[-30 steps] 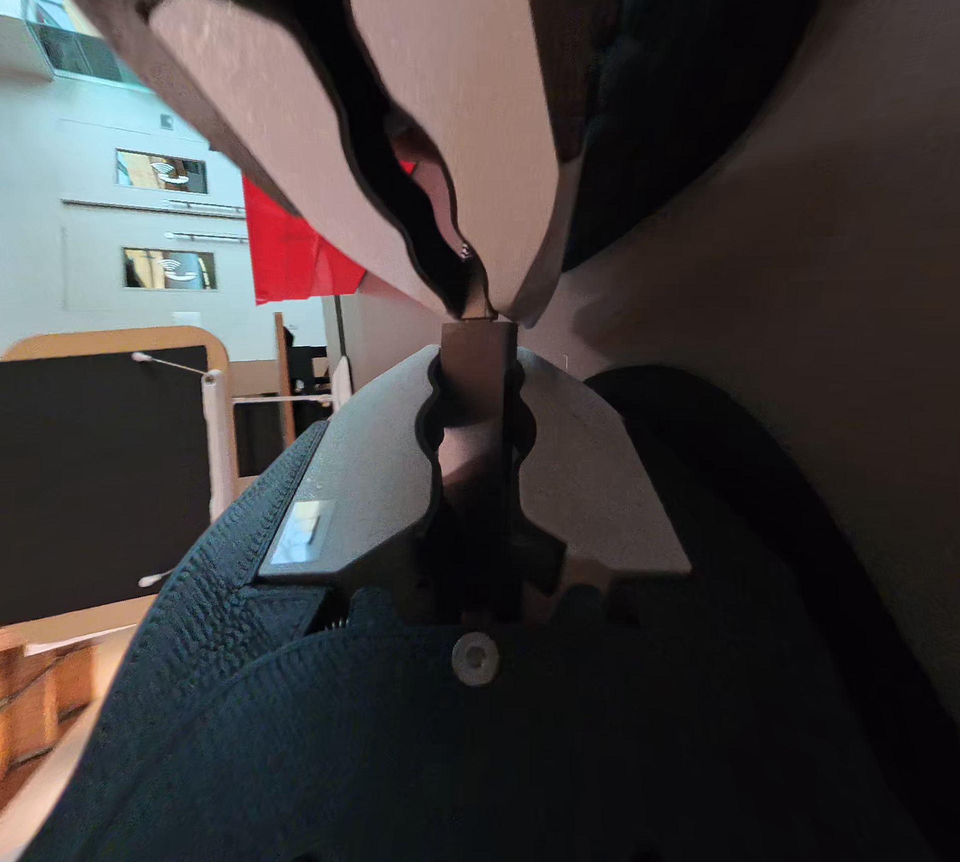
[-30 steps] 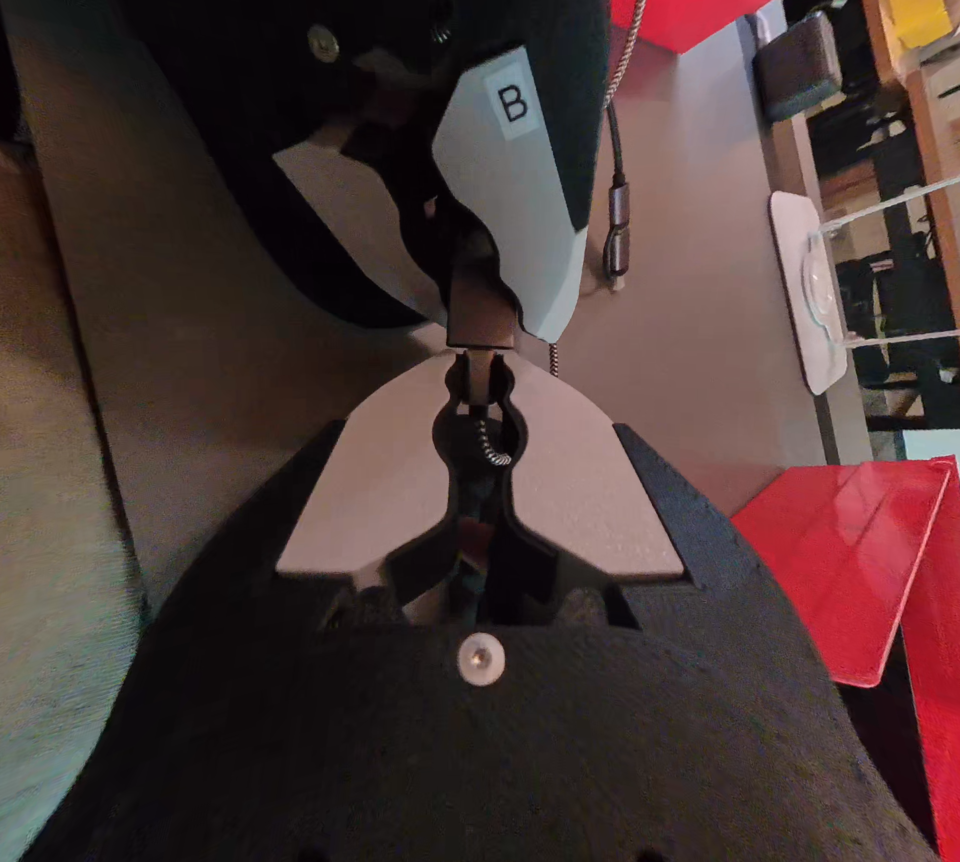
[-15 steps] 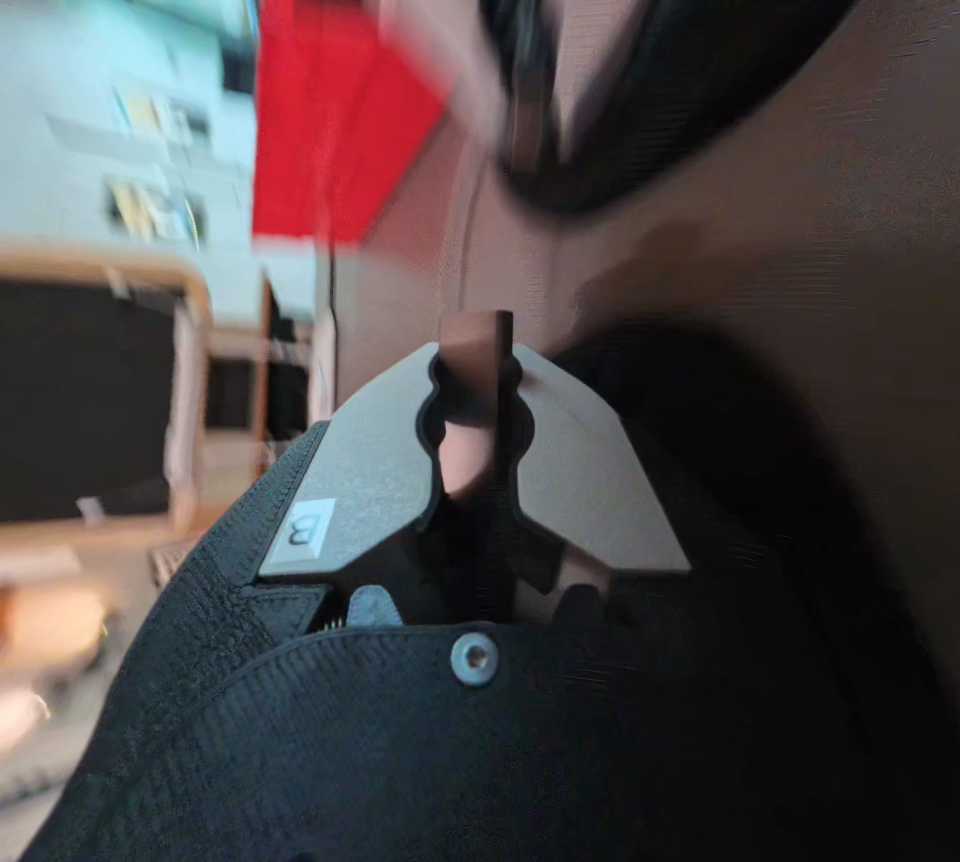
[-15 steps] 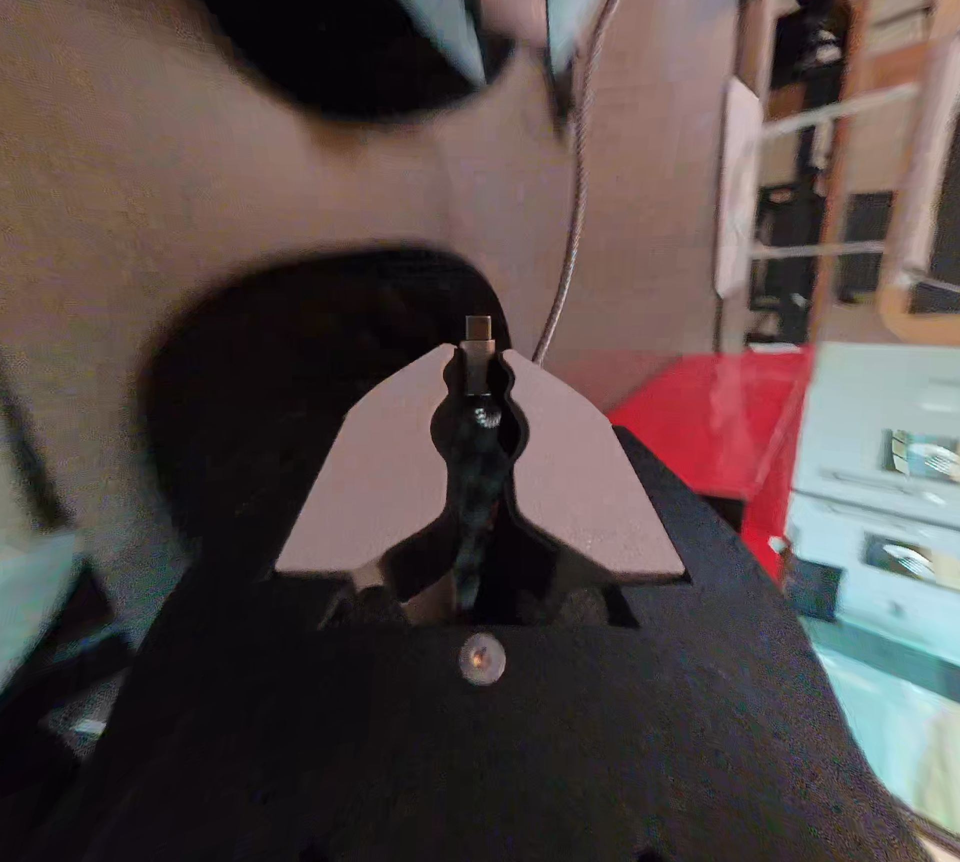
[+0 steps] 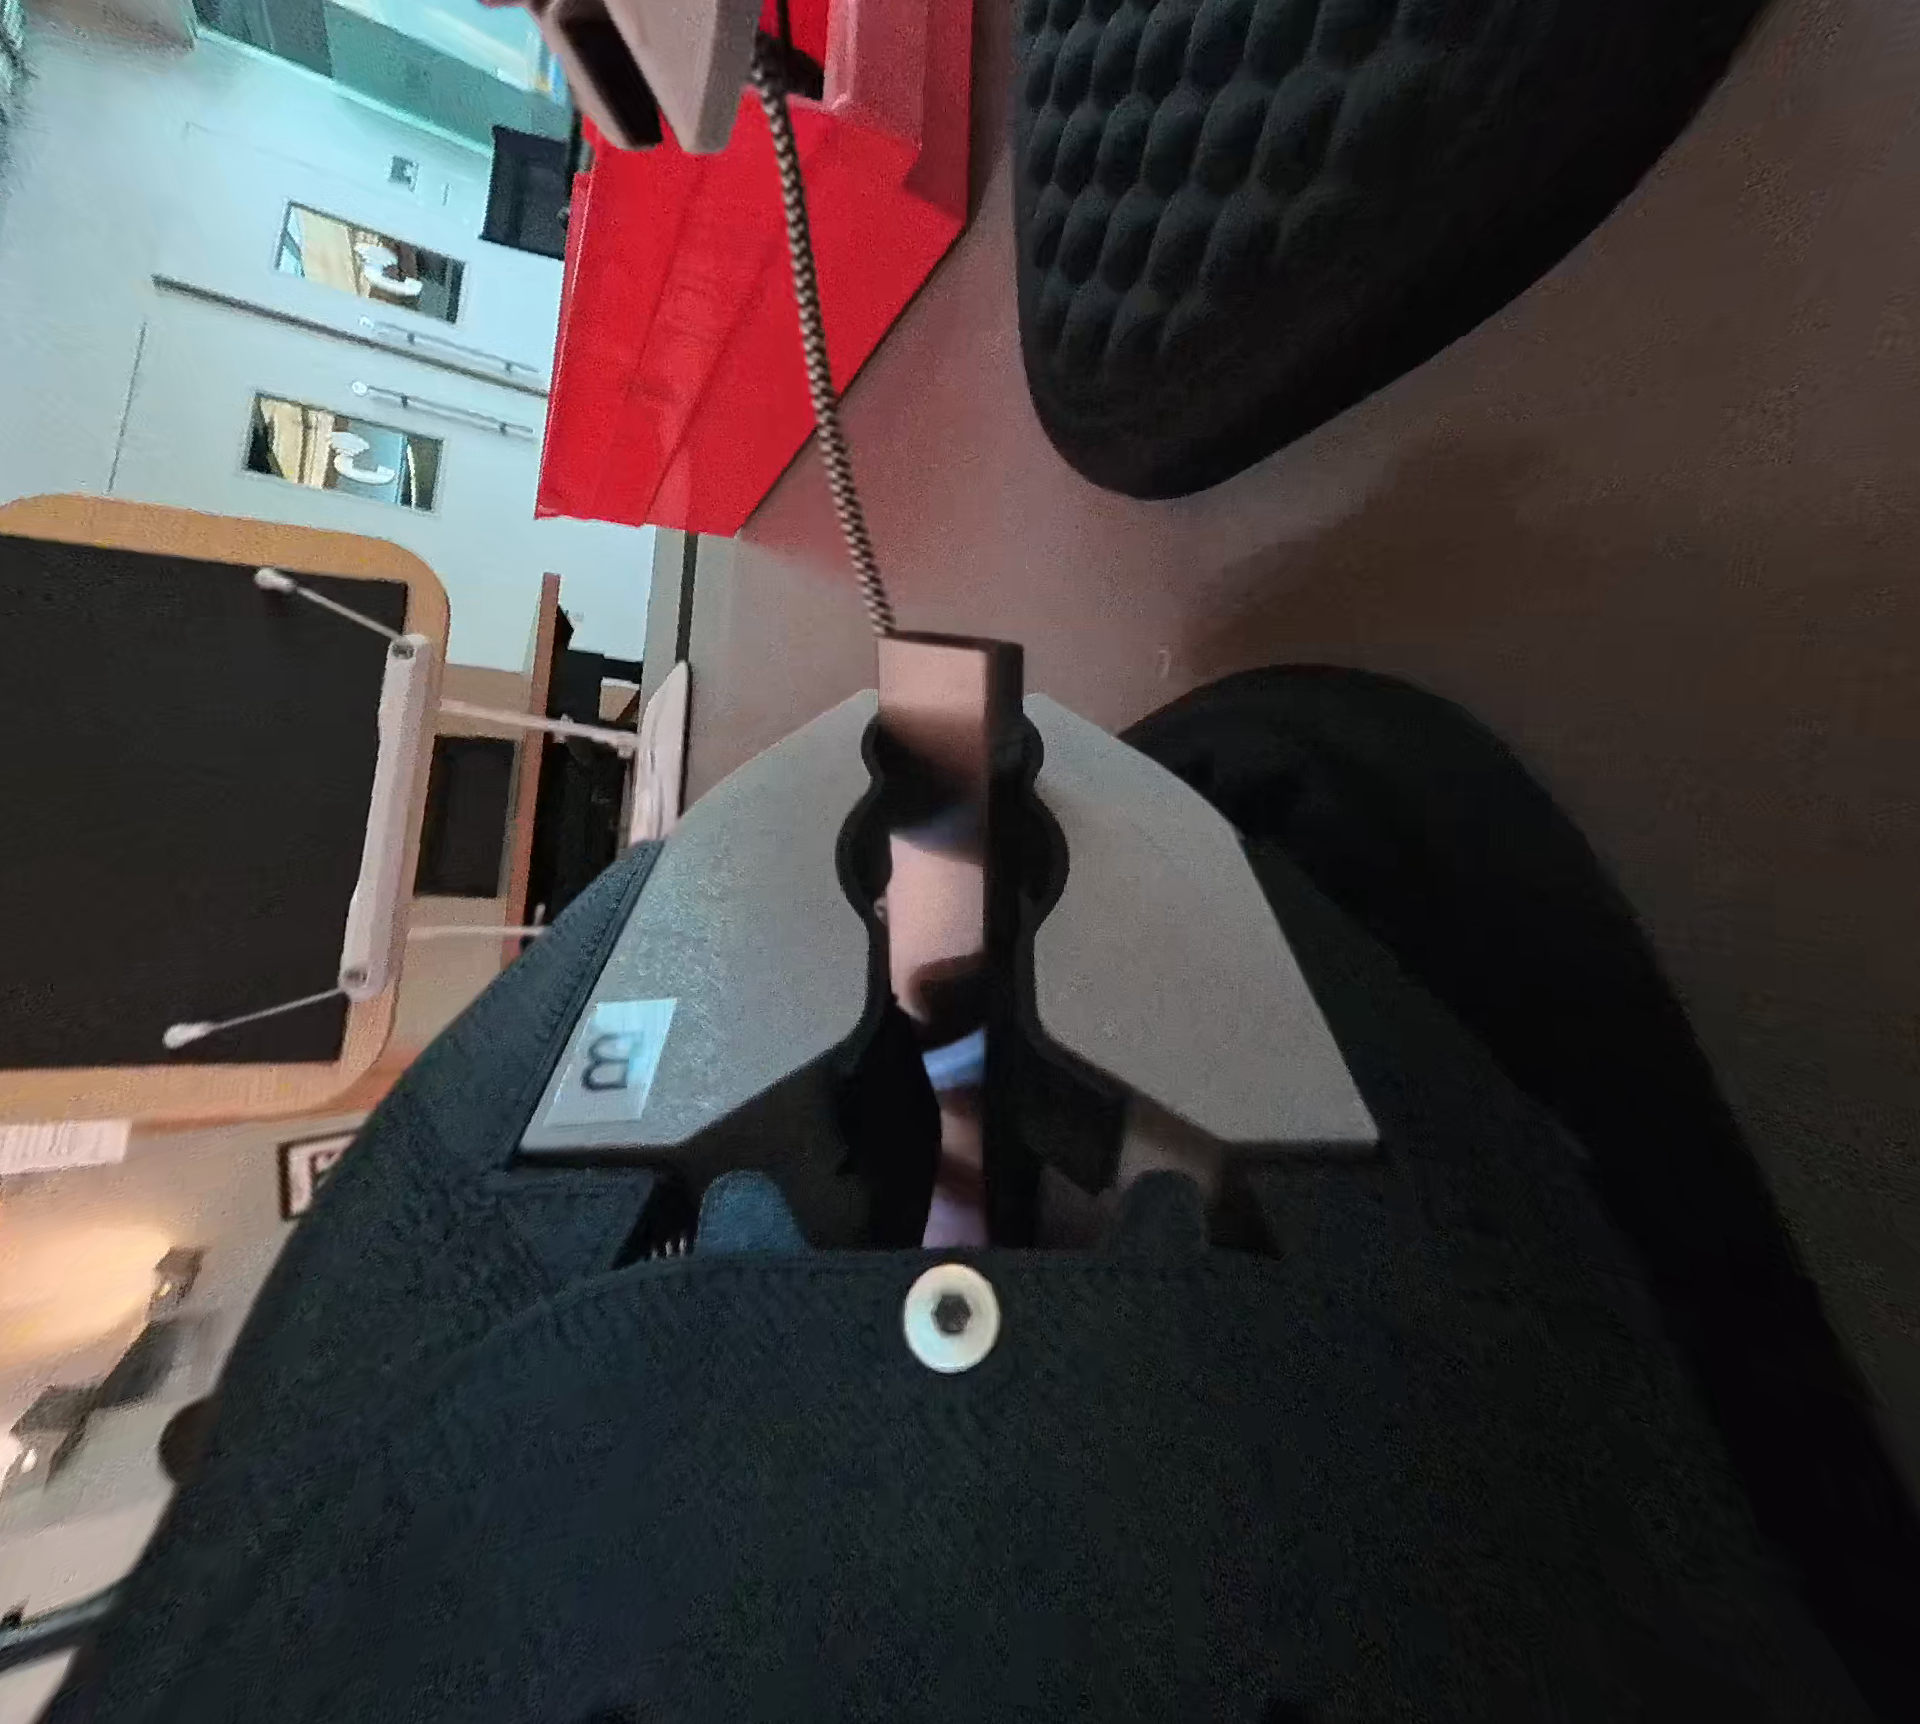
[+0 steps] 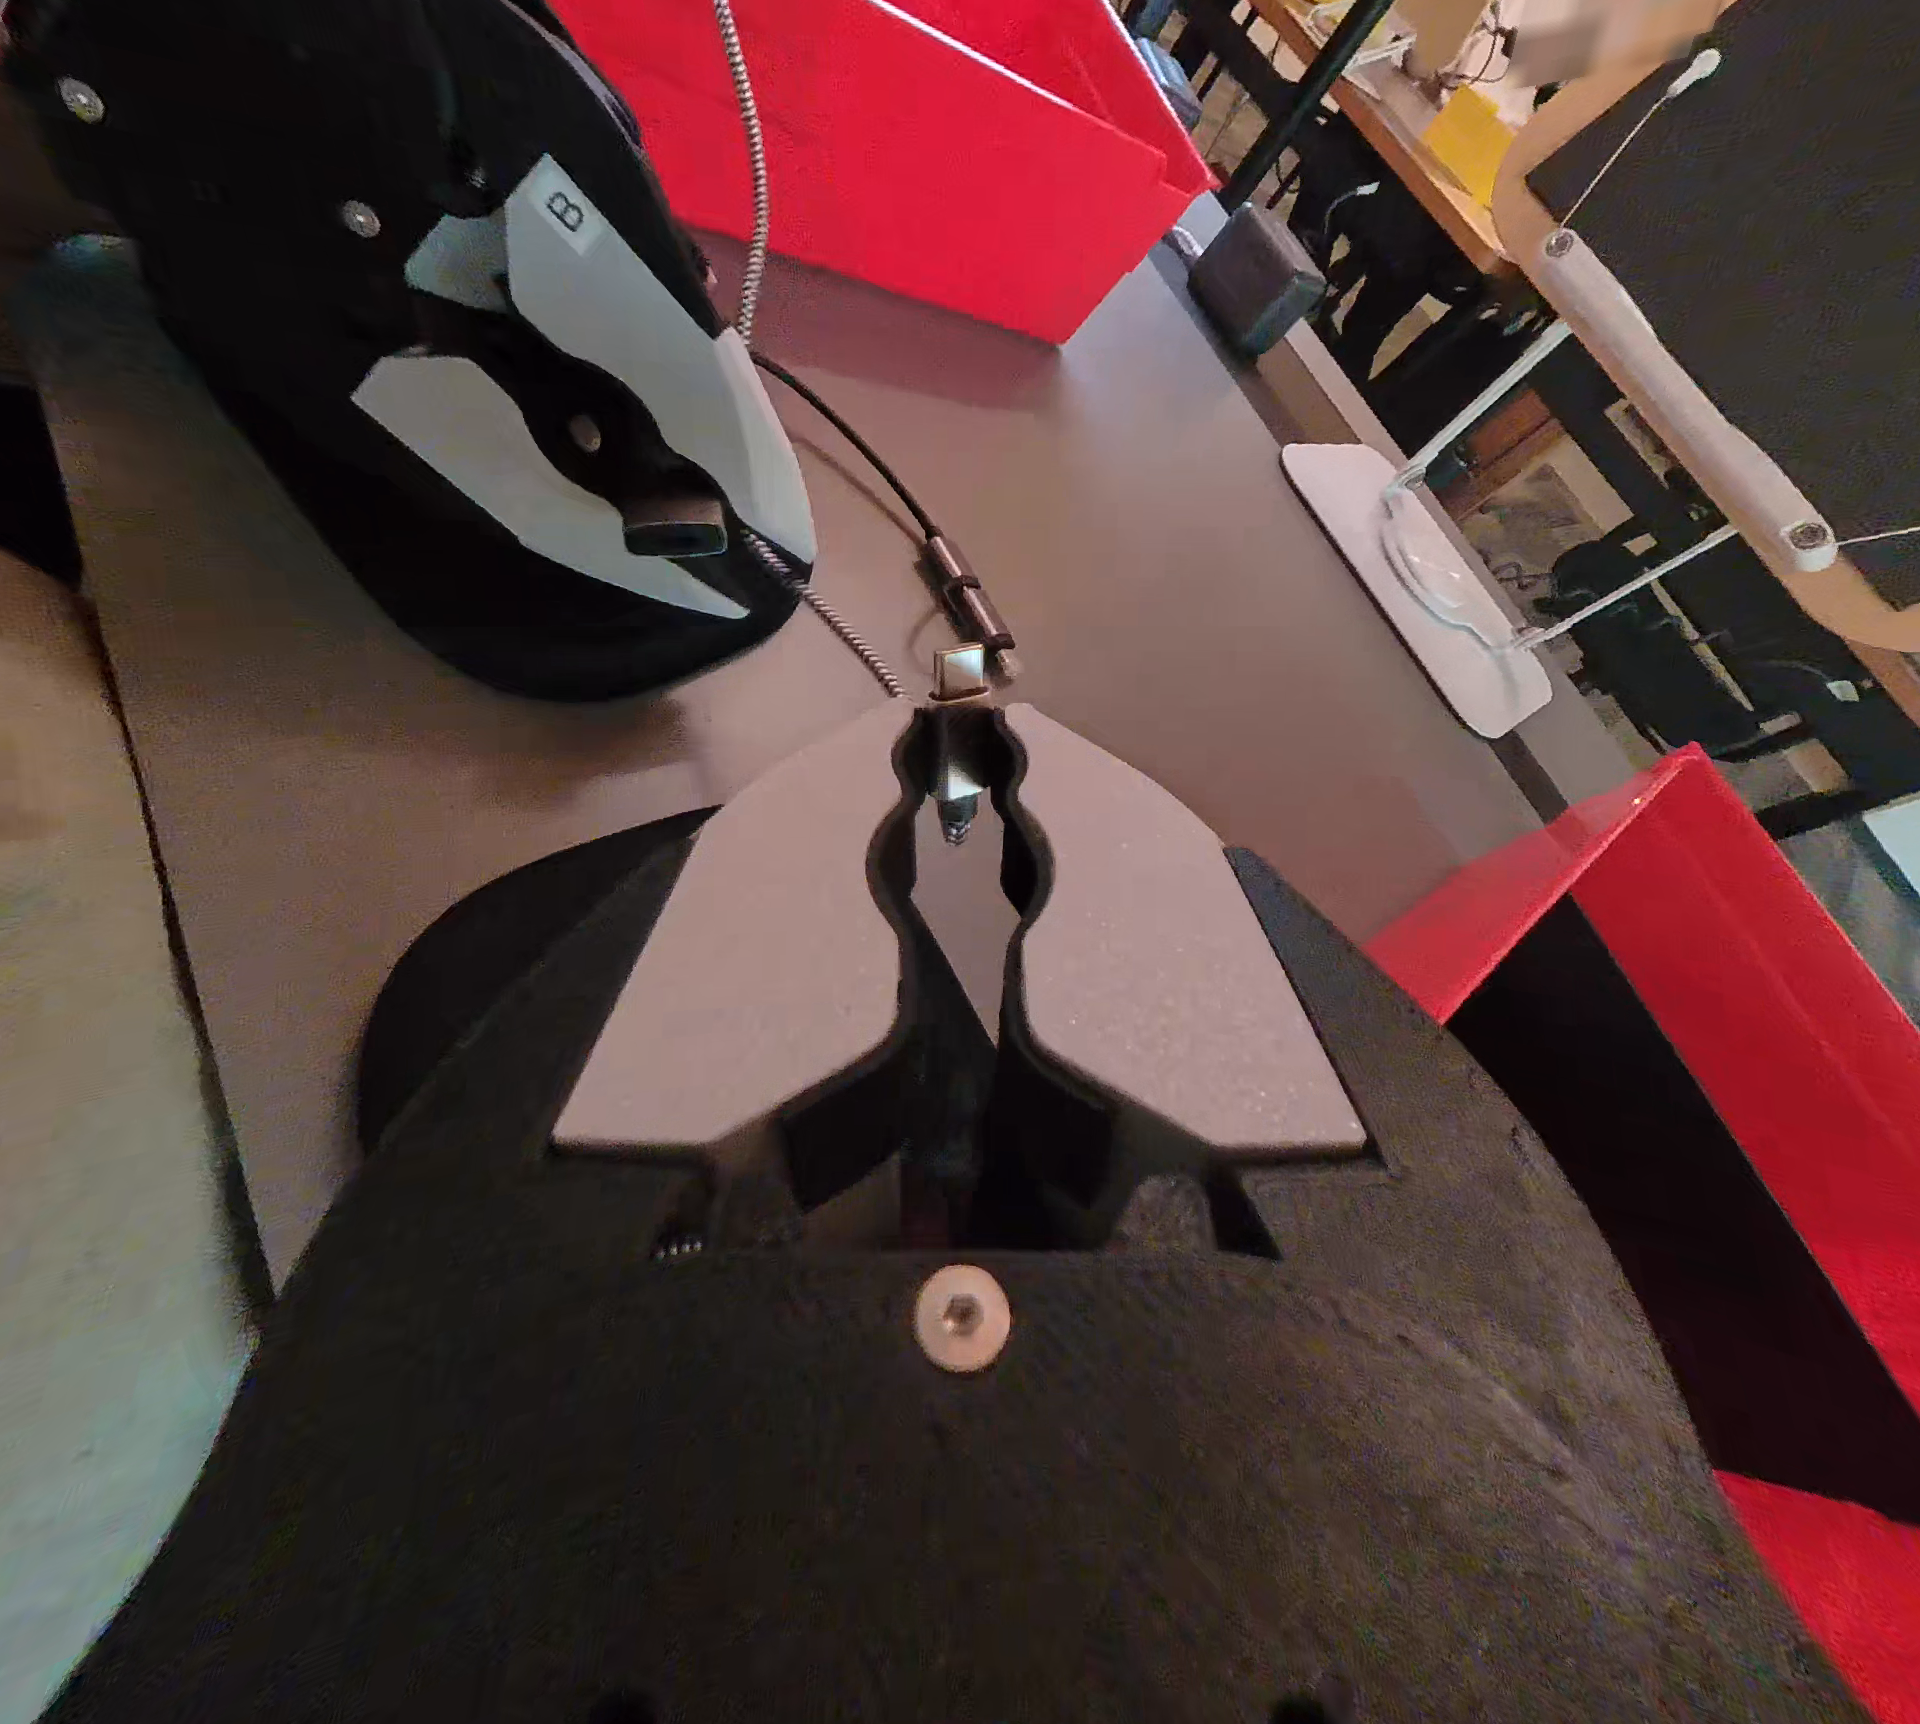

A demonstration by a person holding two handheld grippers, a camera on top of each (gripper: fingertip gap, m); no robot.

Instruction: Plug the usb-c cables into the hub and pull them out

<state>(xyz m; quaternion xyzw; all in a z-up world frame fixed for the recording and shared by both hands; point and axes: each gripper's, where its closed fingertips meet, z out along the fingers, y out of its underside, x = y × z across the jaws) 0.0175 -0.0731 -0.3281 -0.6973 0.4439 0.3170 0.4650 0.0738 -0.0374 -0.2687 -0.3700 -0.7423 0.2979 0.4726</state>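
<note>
Hub [image 5: 940,853] pinched edge-on in left hand-held gripper [image 5: 951,718], port end outward; plug [image 6: 958,677] clamped in right hand-held gripper [image 6: 961,718], apart, presumably pulled free over table [image 6: 1122,469].

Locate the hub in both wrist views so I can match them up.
Left wrist view: the hub stands edge-on at centre, clamped between this view's own fingers.
Right wrist view: the hub sits left of centre, its end poking out from the other gripper's pale fingers.
Shared landmark: the braided cable, which in the right wrist view climbs into the far red bin.
</note>
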